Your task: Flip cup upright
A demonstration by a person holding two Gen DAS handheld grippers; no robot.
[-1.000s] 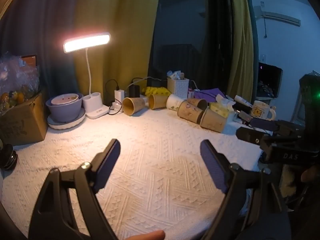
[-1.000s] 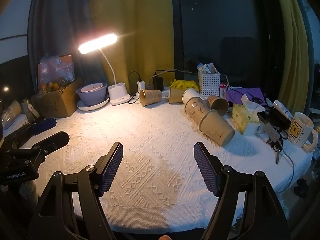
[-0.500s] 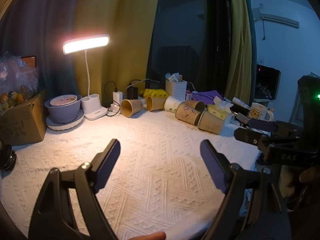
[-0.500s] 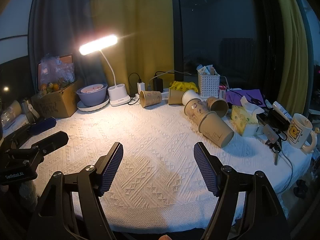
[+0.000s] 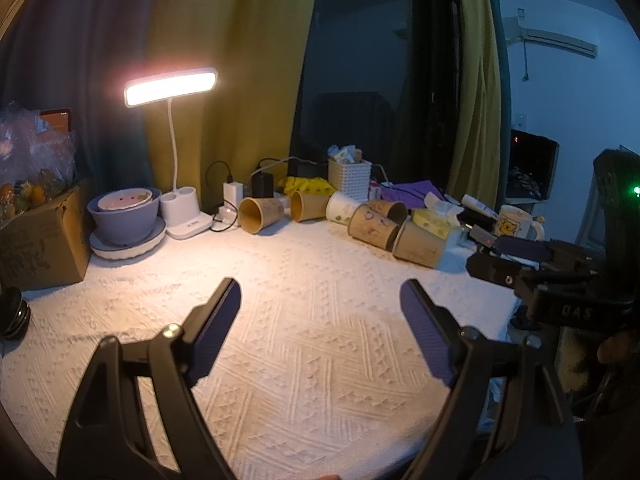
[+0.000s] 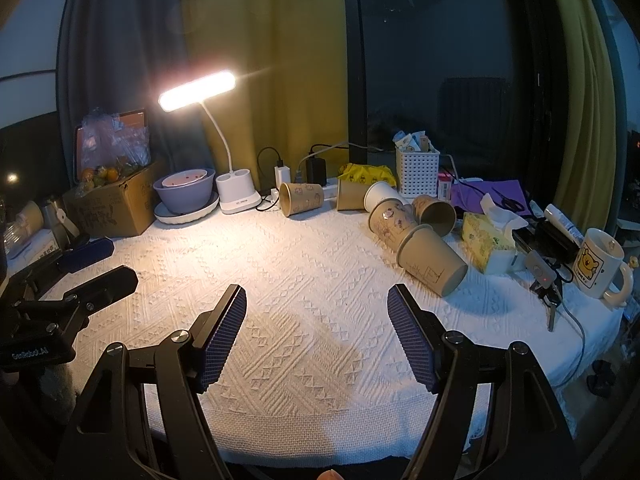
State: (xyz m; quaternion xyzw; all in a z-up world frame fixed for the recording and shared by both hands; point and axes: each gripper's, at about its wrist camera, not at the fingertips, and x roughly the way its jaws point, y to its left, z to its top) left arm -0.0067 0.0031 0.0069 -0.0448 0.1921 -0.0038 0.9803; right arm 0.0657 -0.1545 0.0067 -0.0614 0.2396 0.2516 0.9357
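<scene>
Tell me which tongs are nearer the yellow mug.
Right. The right tongs hover over the cloth with the mug off to their right at the table edge; the left tongs sit on the far left side, farther from it.

Six paper cups (image 6: 434, 264) lie tipped on their sides along the tablecloth's (image 6: 304, 280) far edge.

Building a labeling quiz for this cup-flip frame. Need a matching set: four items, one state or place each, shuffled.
Items:
1. nearest paper cup
2. bear mug
3. desk lamp
4. right tool

States:
A. lit
B. open, holding nothing
C. lying on its side
D. upright at the table's right edge

Pairs: 1-C, 2-D, 3-A, 4-B
</scene>
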